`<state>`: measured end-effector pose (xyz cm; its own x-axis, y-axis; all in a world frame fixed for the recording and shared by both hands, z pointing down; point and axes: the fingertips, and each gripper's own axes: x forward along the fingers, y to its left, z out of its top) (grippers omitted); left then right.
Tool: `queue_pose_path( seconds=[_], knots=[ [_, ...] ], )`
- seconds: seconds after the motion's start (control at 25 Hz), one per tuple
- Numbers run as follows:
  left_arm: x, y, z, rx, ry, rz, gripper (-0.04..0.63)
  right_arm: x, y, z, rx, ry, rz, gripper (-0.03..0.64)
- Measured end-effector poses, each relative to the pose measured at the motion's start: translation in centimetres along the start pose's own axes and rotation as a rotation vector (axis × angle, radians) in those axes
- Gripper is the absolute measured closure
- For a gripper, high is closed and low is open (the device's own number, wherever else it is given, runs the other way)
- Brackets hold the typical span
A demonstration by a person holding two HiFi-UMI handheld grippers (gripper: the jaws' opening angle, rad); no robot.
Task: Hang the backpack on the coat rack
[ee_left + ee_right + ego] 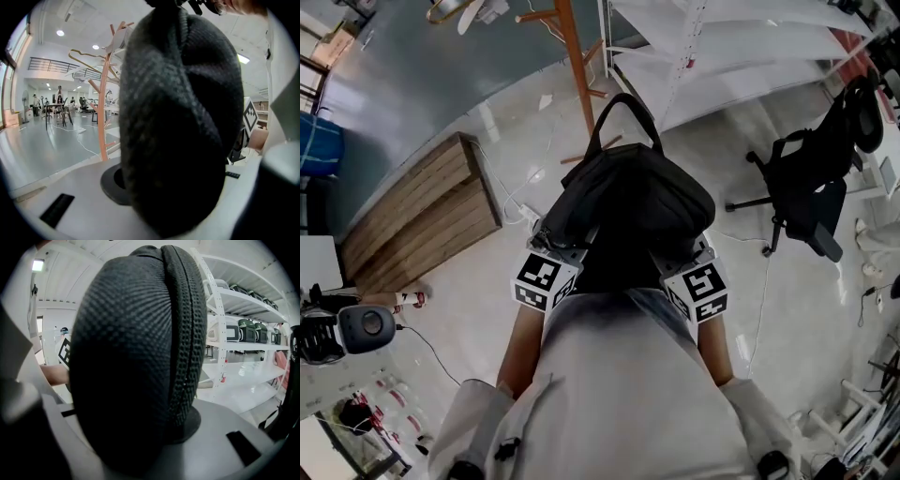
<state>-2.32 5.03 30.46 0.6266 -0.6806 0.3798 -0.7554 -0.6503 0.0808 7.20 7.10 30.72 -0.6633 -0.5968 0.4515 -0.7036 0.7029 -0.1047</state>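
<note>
Open-plan lab or workshop: white storage shelving (243, 344) with equipment, office chair (811, 187), wooden crate (417, 220).

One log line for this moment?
black fabric backpack: held; left gripper: gripping it; right gripper: gripping it; wooden coat rack: ahead

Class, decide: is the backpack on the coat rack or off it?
Off. The left gripper and right gripper hold the backpack, apart from the coat rack ahead.

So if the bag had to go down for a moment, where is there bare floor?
The pale floor between the wooden platform and the person is mostly bare, as is the grey floor beyond the platform. Right of the backpack, toward the office chair, a cable crosses it. Crowded: round the coat rack and shelving.
</note>
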Motion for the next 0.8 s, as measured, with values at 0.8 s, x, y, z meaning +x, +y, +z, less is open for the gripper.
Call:
queue_pose_path(
  seconds=[0.8],
  knots=[
    [7.9, 2.1, 0.7, -0.059, 0.01, 0.083, 0.445, 3.3, -8.4, 0.2, -0.053, 0.044, 0.091, 0.48]
  ],
)
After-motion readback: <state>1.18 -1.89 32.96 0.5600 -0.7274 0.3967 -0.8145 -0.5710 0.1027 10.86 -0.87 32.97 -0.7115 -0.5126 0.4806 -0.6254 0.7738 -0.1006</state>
